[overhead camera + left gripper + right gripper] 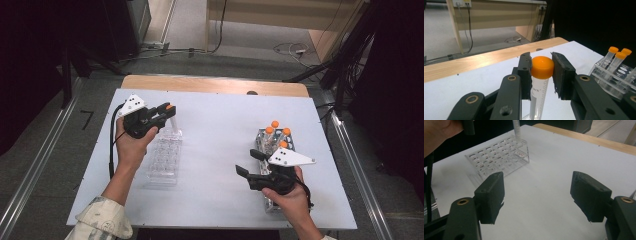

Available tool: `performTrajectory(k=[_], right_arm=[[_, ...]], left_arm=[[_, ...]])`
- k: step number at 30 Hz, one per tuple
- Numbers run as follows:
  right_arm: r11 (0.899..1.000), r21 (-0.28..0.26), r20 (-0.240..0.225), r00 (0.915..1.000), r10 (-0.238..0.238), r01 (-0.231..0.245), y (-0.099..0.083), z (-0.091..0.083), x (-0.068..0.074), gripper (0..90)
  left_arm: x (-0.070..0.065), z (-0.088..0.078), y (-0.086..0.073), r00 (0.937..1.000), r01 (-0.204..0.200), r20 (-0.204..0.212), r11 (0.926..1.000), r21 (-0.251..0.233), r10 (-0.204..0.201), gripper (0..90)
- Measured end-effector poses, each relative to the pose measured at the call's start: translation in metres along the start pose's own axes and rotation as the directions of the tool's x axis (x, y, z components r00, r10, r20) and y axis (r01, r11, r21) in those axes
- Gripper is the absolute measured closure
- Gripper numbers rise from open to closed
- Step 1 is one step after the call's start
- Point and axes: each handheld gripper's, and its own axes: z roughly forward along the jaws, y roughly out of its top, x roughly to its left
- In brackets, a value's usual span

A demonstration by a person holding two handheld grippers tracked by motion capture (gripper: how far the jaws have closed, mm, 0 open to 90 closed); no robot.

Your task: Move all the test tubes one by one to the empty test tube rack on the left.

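We see a white table (215, 150) with a bare wooden strip along its far edge and wide open surface through the middle. Our left forearm comes up from the near edge, wrist bent, and holds the left gripper (167, 111) raised above the far end of the clear empty tube rack (164, 159), which lies near the table's left edge. Its jaws are clamped on the orange cap of a tube (540, 82) that hangs upright, its lower end just over the rack's far corner. Our right hand (292, 195) sits low near the front right corner, over the near end of the second rack (274, 145), and points the right gripper (246, 162) leftward across the open middle. Its jaws stand wide apart with nothing between them. Four orange-capped tubes (276, 134) stand in that second rack, well apart from the clear one.
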Motion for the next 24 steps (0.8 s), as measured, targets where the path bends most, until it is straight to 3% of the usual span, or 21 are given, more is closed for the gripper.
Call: performTrajectory(k=[24], right_arm=[[1.0,-0.001,0.0,1.0,0.004,-0.004,0.0,-0.001,0.0,26.4]], left_arm=[[-0.002,0.008,-0.029,0.9971,-0.077,0.004,0.9924,0.097,0.077,70.4]])
